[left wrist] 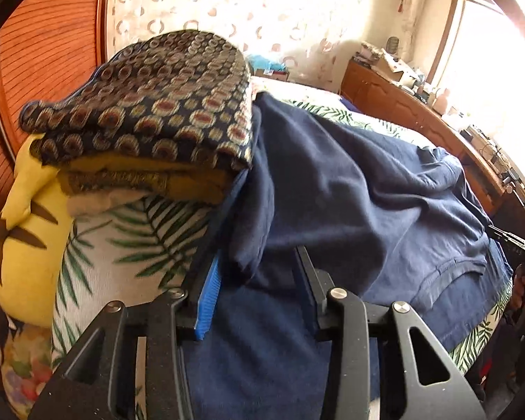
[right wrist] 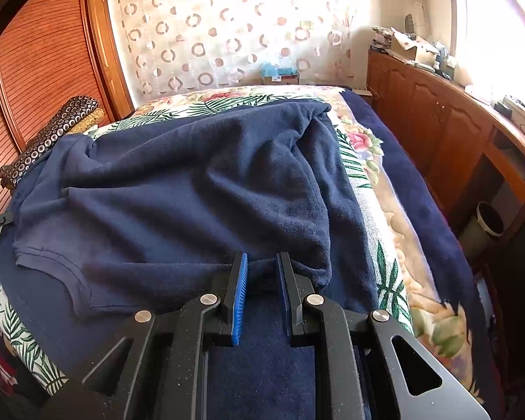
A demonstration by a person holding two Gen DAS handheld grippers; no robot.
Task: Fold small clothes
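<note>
A navy shirt (left wrist: pixel 367 192) lies rumpled across the bed, seen also in the right wrist view (right wrist: pixel 192 182). My left gripper (left wrist: pixel 259 255) is open, and a loose fold of the shirt's sleeve (left wrist: pixel 248 245) hangs between its fingers without being pressed. My right gripper (right wrist: pixel 262 255) stands at the shirt's near edge with its jaws narrow, shut on a fold of the navy cloth. A folded pile of dark circle-patterned and mustard clothes (left wrist: pixel 150 112) sits just to the left of the left gripper.
The bed carries a palm-leaf sheet (left wrist: pixel 122 238) and a navy blanket (right wrist: pixel 420 189). A yellow cushion (left wrist: pixel 21 217) leans by the slatted wooden wardrobe (right wrist: pixel 35 70). A long wooden cabinet (right wrist: pixel 437 122) and a bin (right wrist: pixel 486 227) stand to the right.
</note>
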